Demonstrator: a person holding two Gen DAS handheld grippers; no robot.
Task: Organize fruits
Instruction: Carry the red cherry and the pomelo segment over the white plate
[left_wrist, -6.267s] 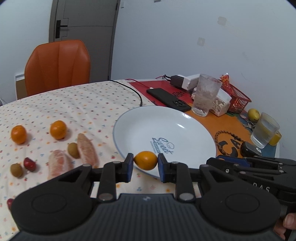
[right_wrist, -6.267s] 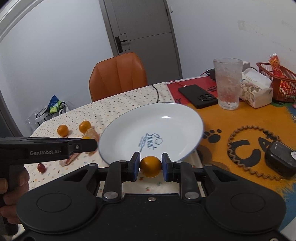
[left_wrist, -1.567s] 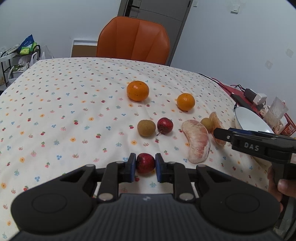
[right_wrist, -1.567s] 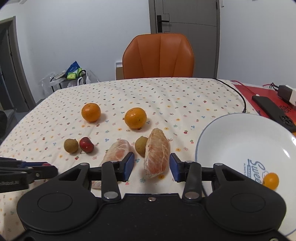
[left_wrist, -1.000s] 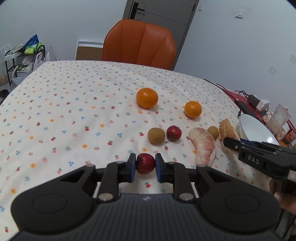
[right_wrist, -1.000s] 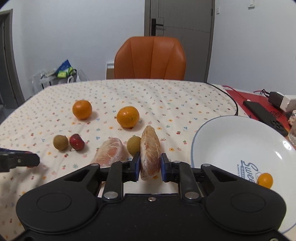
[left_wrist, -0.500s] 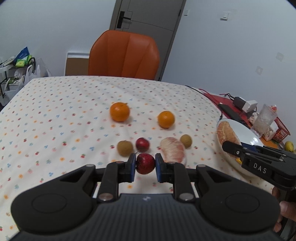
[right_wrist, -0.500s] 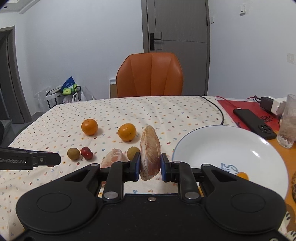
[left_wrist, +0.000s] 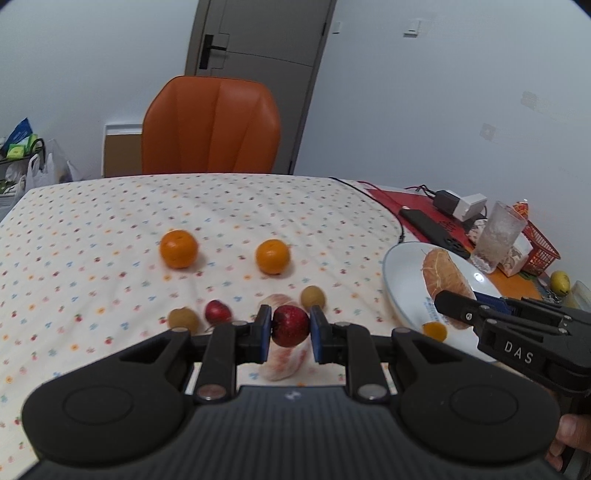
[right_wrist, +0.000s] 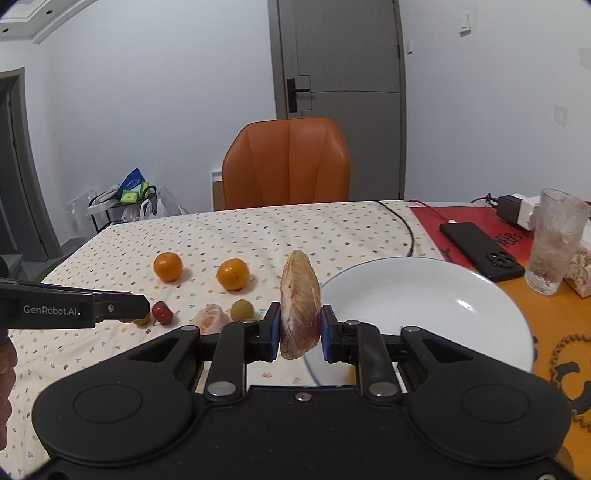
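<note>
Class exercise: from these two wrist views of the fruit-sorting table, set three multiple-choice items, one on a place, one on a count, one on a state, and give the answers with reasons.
1. Where is the white plate relative to the loose fruit on the tablecloth?
A. to their right
B. to their left
C. under the chair

2. How many whole oranges lie on the tablecloth?
A. one
B. two
C. four

3. What is the left tool doing?
A. standing open and empty
B. resting flat on the plate
C. gripping a red fruit

Answers:
1 A, the plate sits right of the fruit in the right wrist view.
2 B, one orange and a second orange are side by side.
3 C, its pads press the red fruit, while the right tool grips a pomelo segment.
</note>
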